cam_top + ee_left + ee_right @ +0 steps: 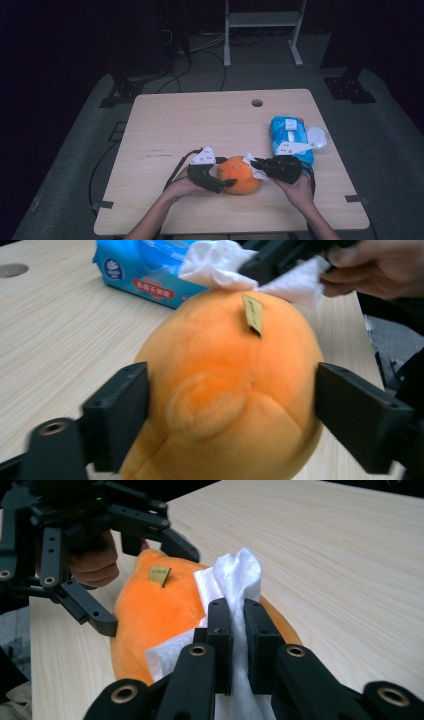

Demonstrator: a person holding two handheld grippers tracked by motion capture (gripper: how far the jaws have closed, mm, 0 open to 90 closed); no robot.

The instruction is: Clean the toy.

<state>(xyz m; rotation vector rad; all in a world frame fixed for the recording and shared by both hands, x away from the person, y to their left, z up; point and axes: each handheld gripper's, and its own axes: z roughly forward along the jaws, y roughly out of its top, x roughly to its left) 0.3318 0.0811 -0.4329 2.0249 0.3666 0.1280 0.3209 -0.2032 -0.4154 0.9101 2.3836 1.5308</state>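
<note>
Forearms enter the high view from below, a gripper at each side of the orange plush [240, 175] near the table's [165, 125] front edge. Left gripper [232, 412]: jaws straddle the plush, whether the pads press or merely touch cannot be told; its view reveals a small tan tag [253, 314]. Right gripper [238, 630]: clenched on a white wipe [235, 575] lying against the plush (fold clearest in its own view). Blue wipe pack [289, 135] lies behind.
</note>
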